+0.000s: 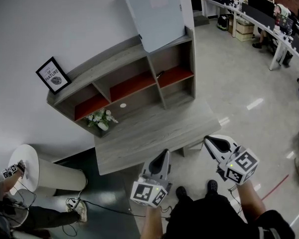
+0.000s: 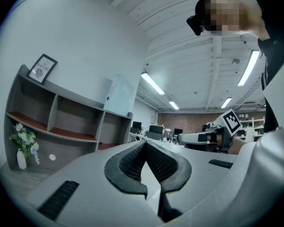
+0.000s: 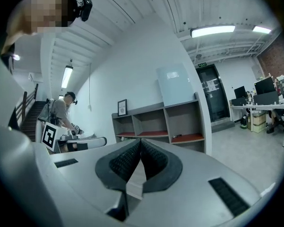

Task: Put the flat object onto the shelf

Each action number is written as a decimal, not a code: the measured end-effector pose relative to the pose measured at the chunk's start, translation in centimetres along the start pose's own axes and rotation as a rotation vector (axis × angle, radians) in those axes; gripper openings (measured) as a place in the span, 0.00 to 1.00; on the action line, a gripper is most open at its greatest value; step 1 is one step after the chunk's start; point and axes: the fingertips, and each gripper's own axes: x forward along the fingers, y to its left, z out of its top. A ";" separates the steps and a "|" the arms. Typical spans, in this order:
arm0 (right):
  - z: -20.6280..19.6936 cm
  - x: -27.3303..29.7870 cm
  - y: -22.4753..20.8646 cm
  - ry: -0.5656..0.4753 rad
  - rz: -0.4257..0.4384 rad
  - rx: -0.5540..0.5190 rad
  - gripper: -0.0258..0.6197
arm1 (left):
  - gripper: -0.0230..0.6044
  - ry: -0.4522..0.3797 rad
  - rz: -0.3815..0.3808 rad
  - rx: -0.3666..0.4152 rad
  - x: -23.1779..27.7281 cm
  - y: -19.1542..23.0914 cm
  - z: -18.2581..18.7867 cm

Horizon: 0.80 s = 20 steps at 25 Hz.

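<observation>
The left hand-held gripper (image 1: pixel 165 152) and the right hand-held gripper (image 1: pixel 208 140) are both closed on nothing, at the near side of the desk (image 1: pixel 139 138). The flat object (image 1: pixel 154 14) stands on top of the far shelf (image 1: pixel 114 66), at its right end.

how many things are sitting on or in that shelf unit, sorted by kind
picture frame: 1
flat panel: 1
vase of flowers: 1
small dark object: 1
white round disc: 1
total: 5
</observation>
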 end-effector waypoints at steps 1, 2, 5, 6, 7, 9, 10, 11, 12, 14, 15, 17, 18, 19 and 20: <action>0.2 -0.6 -0.3 -0.008 0.005 -0.007 0.06 | 0.06 -0.006 0.011 0.003 0.0 -0.6 0.3; 0.4 -1.2 -0.7 -0.015 0.011 -0.012 0.06 | 0.06 -0.013 0.023 0.002 0.1 -1.2 0.7; 0.5 -3.1 -1.5 -0.025 0.035 -0.024 0.06 | 0.06 -0.025 0.039 0.008 0.5 -3.3 1.3; 0.5 -3.7 -1.8 -0.029 0.046 -0.027 0.06 | 0.06 -0.027 0.038 0.006 0.8 -4.0 1.2; 0.7 -4.2 -2.1 -0.038 0.055 -0.031 0.06 | 0.06 -0.029 0.033 0.000 1.1 -4.6 1.1; 1.1 -5.2 -2.9 -0.064 0.065 -0.032 0.06 | 0.06 -0.030 0.027 -0.009 1.8 -5.7 0.7; 1.3 -5.6 -3.4 -0.074 0.065 -0.032 0.06 | 0.06 -0.027 0.029 -0.008 2.1 -6.2 0.5; 1.4 -6.1 -3.8 -0.082 0.061 -0.035 0.06 | 0.06 -0.024 0.033 -0.006 2.3 -6.6 0.2; 1.4 -6.5 -4.2 -0.086 0.056 -0.042 0.06 | 0.06 -0.023 0.038 -0.007 2.5 -7.0 0.0; 1.2 -7.3 -4.8 -0.088 0.050 -0.059 0.06 | 0.06 -0.030 0.051 -0.017 2.8 -7.6 -0.3; 1.0 -7.6 -4.9 -0.087 0.054 -0.065 0.06 | 0.06 -0.034 0.057 -0.022 3.0 -7.9 -0.4; 0.7 -8.3 -4.8 -0.086 0.070 -0.074 0.06 | 0.06 -0.042 0.067 -0.026 3.2 -8.5 -0.4; 0.7 -8.5 -4.7 -0.086 0.079 -0.077 0.06 | 0.06 -0.045 0.070 -0.023 3.4 -8.9 -0.3; 0.7 -8.7 -4.7 -0.085 0.087 -0.082 0.06 | 0.06 -0.047 0.073 -0.017 3.5 -9.1 -0.2; 0.6 -8.8 -4.7 -0.083 0.095 -0.087 0.06 | 0.06 -0.050 0.077 -0.010 3.7 -9.4 0.0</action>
